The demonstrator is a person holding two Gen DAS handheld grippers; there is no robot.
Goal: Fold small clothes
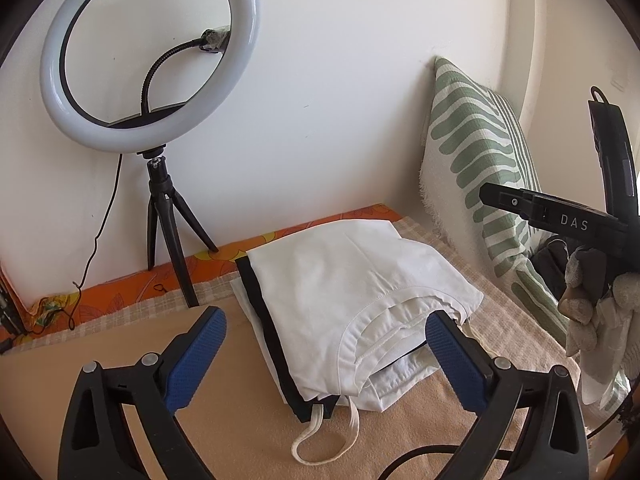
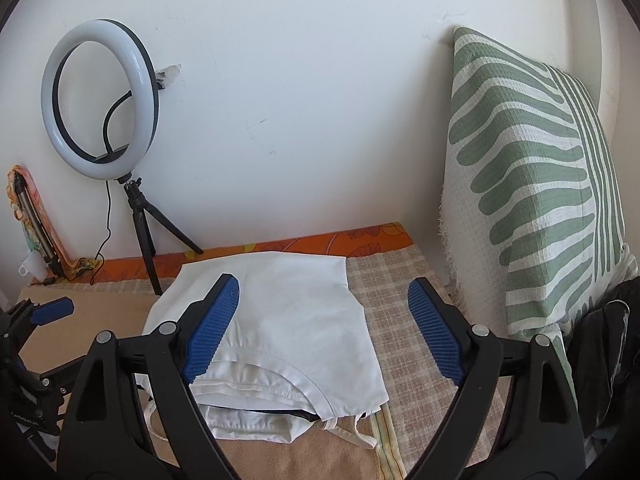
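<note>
A stack of folded white clothes (image 1: 352,280) lies on the beige surface (image 1: 240,420), with a black garment edge (image 1: 260,312) showing under it. A white strap loop (image 1: 320,440) trails out at the near side. My left gripper (image 1: 326,316) is open, its blue pads (image 1: 200,356) wide apart over the stack's near edge and gripping nothing. My right gripper (image 2: 323,282) is open too, above the same white stack (image 2: 288,320), left pad over the cloth and right pad over the checked cover. No pad presses on fabric.
A ring light on a small tripod (image 1: 148,52) stands by the wall at the back left, its cable trailing down. A green-striped pillow (image 2: 532,184) leans at the right, with dark clothes (image 2: 600,352) beside it. A checked cloth (image 2: 400,288) and an orange floral sheet (image 1: 120,284) cover the bed.
</note>
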